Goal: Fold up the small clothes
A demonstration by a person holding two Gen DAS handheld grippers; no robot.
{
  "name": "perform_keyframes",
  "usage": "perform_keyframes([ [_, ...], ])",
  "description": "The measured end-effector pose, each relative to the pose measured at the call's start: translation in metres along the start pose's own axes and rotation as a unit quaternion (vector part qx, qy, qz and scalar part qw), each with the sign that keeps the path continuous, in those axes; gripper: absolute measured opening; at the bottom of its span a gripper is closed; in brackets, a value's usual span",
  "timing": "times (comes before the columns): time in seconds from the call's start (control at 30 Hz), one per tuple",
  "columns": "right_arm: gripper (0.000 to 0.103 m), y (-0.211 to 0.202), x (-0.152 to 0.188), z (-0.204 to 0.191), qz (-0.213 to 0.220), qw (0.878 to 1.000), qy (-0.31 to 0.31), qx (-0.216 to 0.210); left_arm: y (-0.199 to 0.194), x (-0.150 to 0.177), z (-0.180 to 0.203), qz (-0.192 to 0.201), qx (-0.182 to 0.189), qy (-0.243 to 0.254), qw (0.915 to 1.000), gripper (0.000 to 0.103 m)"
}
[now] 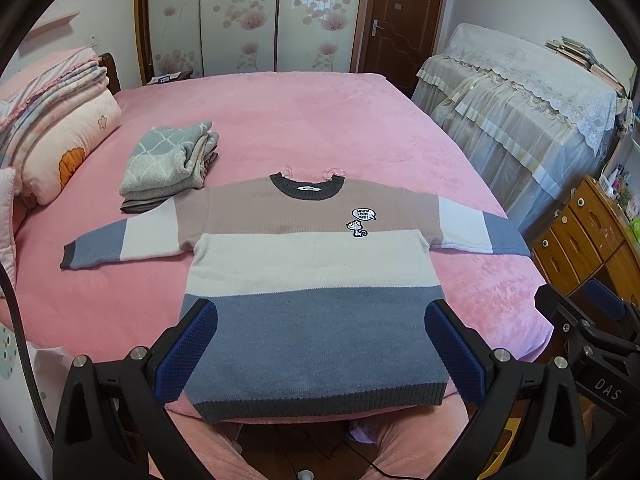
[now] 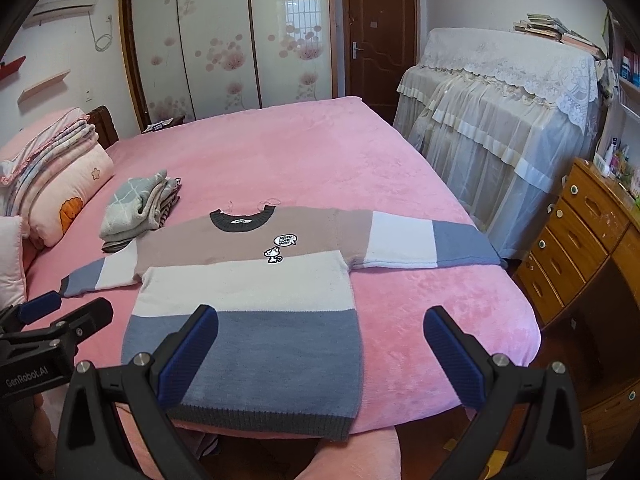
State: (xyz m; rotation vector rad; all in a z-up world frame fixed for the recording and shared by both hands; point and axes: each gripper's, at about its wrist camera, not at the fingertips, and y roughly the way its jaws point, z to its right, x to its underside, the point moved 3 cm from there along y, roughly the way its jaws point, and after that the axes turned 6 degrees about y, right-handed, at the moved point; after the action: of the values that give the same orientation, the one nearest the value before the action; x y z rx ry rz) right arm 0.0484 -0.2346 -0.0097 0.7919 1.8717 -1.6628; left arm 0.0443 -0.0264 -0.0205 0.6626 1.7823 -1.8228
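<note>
A small striped sweater (image 1: 308, 264) lies flat, front up, on the pink bed, sleeves spread, grey collar away from me, hem at the near bed edge. It also shows in the right wrist view (image 2: 248, 292). My left gripper (image 1: 322, 316) is open and empty, hovering over the sweater's blue lower band. My right gripper (image 2: 322, 322) is open and empty, above the sweater's right lower side and the bare bed. Each gripper shows in the other's view: the right one (image 1: 576, 308) at the far right, the left one (image 2: 60, 304) at the far left.
A pile of folded clothes (image 1: 172, 164) sits on the bed (image 1: 280, 120) beyond the left sleeve. Folded quilts and pillows (image 1: 52, 128) lie at the left. A lace-covered piece of furniture (image 2: 500, 120) and a wooden drawer unit (image 2: 572, 240) stand right of the bed.
</note>
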Motion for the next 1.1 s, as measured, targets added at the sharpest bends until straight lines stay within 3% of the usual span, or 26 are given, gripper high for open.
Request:
perform_keyframes([
  [0.57,0.103,-0.001,-0.006,0.019,0.017,1.000,-0.006,0.014,-0.009,-0.018,0.016,0.022,-0.020,0.009,0.9995,0.103],
  [0.77,0.103,0.004,-0.009,0.029,0.023,0.999,-0.005,0.025,-0.009,-0.041,0.030,0.051,0.000,0.020,0.9985,0.103],
  [0.9,0.103,0.012,-0.022,0.057,0.035,0.998,0.013,0.041,-0.007,-0.067,0.050,0.083,0.024,0.032,0.9958,0.103],
  [1.1,0.103,0.028,-0.043,0.115,0.054,0.994,0.051,0.075,0.014,-0.109,0.095,0.114,0.027,0.074,0.9904,0.103],
])
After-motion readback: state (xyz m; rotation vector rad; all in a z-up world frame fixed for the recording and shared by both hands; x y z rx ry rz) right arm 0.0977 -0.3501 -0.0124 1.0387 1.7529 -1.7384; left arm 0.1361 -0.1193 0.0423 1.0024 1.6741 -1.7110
